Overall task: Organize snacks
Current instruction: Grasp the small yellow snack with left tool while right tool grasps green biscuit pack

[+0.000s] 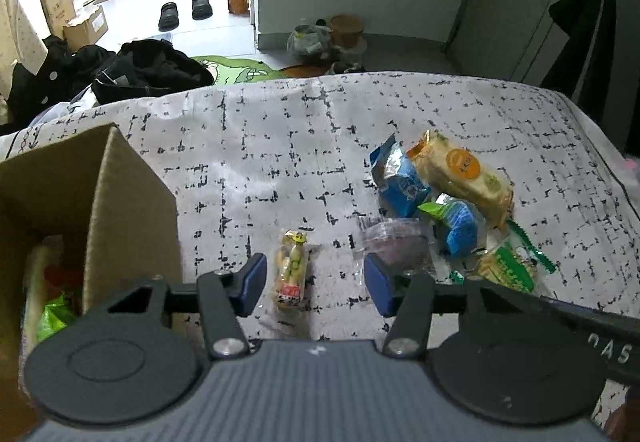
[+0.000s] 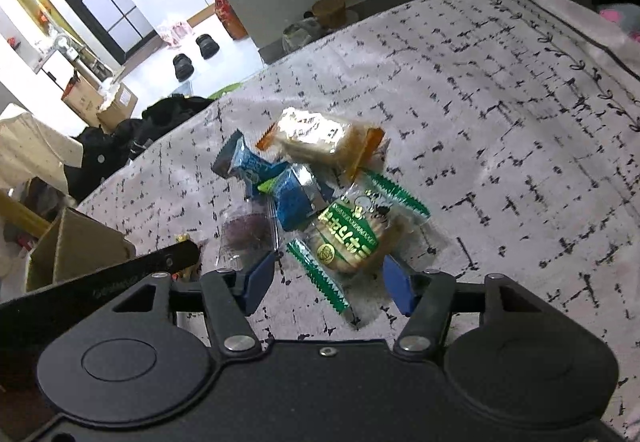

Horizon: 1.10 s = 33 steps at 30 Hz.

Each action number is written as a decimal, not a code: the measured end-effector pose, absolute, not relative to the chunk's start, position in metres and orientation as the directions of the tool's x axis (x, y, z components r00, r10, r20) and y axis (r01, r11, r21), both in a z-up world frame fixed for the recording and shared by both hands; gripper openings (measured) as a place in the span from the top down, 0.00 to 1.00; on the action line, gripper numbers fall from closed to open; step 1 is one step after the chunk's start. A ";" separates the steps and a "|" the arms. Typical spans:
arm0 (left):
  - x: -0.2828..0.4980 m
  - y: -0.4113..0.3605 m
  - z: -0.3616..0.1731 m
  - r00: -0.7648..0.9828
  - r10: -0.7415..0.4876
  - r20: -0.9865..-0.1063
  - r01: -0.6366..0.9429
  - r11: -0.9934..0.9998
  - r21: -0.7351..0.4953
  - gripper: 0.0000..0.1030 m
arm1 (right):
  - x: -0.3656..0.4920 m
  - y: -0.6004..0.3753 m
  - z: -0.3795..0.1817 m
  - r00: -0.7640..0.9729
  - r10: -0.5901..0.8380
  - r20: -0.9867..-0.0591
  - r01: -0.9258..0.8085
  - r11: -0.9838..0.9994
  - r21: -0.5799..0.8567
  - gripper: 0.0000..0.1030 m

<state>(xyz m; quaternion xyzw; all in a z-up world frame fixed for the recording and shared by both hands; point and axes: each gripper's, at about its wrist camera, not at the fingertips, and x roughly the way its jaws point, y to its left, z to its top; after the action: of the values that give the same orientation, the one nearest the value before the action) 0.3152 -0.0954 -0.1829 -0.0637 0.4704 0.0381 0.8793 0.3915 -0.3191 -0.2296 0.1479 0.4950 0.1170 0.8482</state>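
Between the left gripper's (image 1: 315,284) blue pads lies a small yellow sachet (image 1: 291,270) — slim, glossy, crinkled at both ends — flat on the patterned cloth (image 1: 280,145); the jaws stand part open, clear of it. Left of that gripper sits a cardboard box (image 1: 120,209), corrugated, with packets inside. Ahead of the right gripper (image 2: 329,282), between its half-open pads and untouched, rests a clear cookie packet (image 2: 352,238) with green serrated ends. Beyond it huddle blue foil packs (image 2: 294,197), a purple sweet (image 2: 245,232) and a long cracker pack (image 2: 316,139).
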 end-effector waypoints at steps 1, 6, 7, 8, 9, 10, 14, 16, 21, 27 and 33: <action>0.316 -0.096 -0.185 0.550 0.016 -0.835 -0.132 0.989 -0.068 0.48 | 0.392 -0.317 -0.232 0.477 0.338 -0.812 -0.055 0.933 0.356 0.42; 0.319 -0.092 -0.193 0.536 0.012 -0.844 -0.139 0.987 -0.074 0.48 | 0.394 -0.315 -0.240 0.457 0.286 -0.842 -0.051 0.954 0.296 0.43; 0.320 -0.090 -0.195 0.530 0.008 -0.848 -0.146 0.986 -0.082 0.48 | 0.394 -0.316 -0.241 0.457 0.281 -0.844 -0.049 0.955 0.291 0.46; 0.321 -0.089 -0.197 0.526 0.007 -0.851 -0.152 0.985 -0.085 0.48 | 0.394 -0.317 -0.241 0.460 0.273 -0.845 -0.049 0.958 0.283 0.47; 0.322 -0.088 -0.199 0.525 0.009 -0.851 -0.154 0.984 -0.084 0.48 | 0.394 -0.318 -0.241 0.463 0.260 -0.847 -0.049 0.962 0.269 0.47; 0.323 -0.087 -0.200 0.525 0.010 -0.851 -0.154 0.985 -0.083 0.49 | 0.394 -0.319 -0.240 0.465 0.244 -0.851 -0.046 0.967 0.252 0.50; 0.325 -0.090 -0.206 0.515 0.018 -0.857 -0.155 0.985 -0.072 0.49 | 0.393 -0.328 -0.239 0.467 0.204 -0.860 -0.017 0.975 0.222 0.62; 0.325 -0.091 -0.207 0.515 0.021 -0.857 -0.150 0.987 -0.066 0.50 | 0.391 -0.330 -0.238 0.472 0.180 -0.863 -0.009 0.980 0.200 0.65; 0.325 -0.093 -0.209 0.513 0.022 -0.858 -0.141 0.988 -0.059 0.72 | 0.388 -0.340 -0.234 0.489 0.115 -0.865 0.039 0.987 0.154 0.70; 0.324 -0.092 -0.208 0.513 0.035 -0.858 -0.149 0.988 -0.048 0.84 | 0.389 -0.341 -0.224 0.544 0.154 -0.825 0.039 0.977 0.208 0.51; 0.317 -0.097 -0.200 0.535 -0.004 -0.845 -0.124 0.989 -0.084 0.84 | 0.397 -0.326 -0.227 0.549 0.155 -0.821 0.009 0.982 0.191 0.33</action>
<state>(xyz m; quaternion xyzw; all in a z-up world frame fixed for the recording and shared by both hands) 0.3170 -0.0969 -0.2003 -0.0667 0.4807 0.0341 0.8737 0.3969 -0.3259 -0.2266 0.0864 0.4728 0.0417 0.8759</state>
